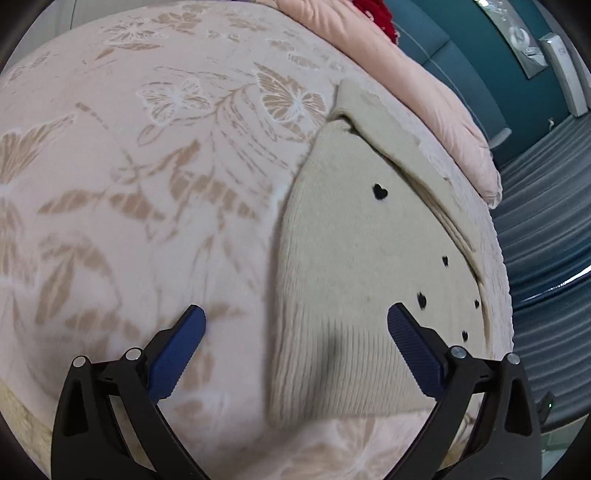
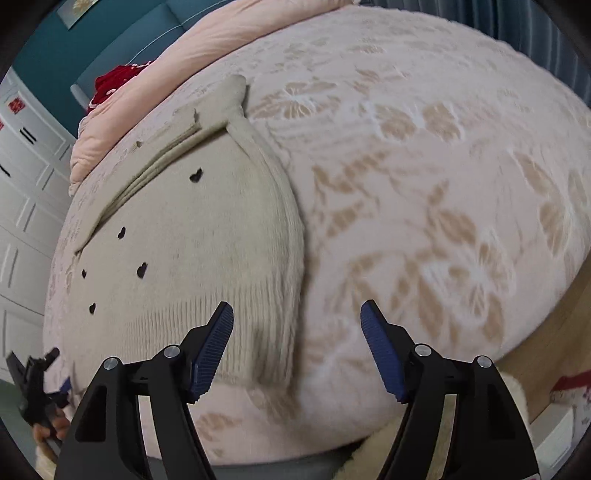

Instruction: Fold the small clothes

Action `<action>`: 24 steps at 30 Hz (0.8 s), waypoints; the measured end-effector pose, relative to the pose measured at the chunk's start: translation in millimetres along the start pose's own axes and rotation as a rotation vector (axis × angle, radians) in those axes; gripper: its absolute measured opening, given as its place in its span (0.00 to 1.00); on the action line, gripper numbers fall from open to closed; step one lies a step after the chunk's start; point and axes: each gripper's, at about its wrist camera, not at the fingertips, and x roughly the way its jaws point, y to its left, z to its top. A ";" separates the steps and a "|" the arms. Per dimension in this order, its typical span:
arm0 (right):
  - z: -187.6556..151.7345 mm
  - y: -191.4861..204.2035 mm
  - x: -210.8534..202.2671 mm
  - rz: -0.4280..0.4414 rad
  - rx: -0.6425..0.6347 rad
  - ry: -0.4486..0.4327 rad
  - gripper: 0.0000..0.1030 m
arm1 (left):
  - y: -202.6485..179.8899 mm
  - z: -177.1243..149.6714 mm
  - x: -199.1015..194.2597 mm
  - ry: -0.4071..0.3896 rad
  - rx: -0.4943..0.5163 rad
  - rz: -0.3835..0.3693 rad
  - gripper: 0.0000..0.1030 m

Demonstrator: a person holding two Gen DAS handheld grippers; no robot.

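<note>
A beige knit sweater (image 1: 354, 258) with small black hearts lies flat on the pink patterned bedspread (image 1: 147, 166), partly folded, with a sleeve laid along its far edge. My left gripper (image 1: 295, 321) is open and empty, above the sweater's ribbed hem at its left edge. The sweater also shows in the right wrist view (image 2: 192, 240). My right gripper (image 2: 297, 314) is open and empty, above the sweater's right lower corner and the bedspread (image 2: 424, 184). The left gripper shows small at the lower left of the right wrist view (image 2: 33, 384); its jaws are unclear there.
A pink folded quilt (image 1: 424, 85) lies along the far side of the bed, with a red item (image 1: 373, 14) behind it. A teal wall and grey curtain (image 1: 546, 236) are beyond. White cabinet doors (image 2: 22, 206) stand left in the right wrist view.
</note>
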 end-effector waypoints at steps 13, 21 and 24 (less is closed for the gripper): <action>-15.1 51.2 31.5 0.127 0.009 0.013 0.77 | -31.9 -2.0 17.7 0.017 -0.036 0.046 0.81; -3.2 54.9 5.0 0.234 -0.018 -0.009 0.11 | -22.5 10.7 8.4 0.093 -0.135 -0.050 0.07; -1.5 59.2 -23.5 0.273 -0.057 -0.045 0.10 | -32.3 10.2 -21.3 0.070 -0.080 -0.075 0.06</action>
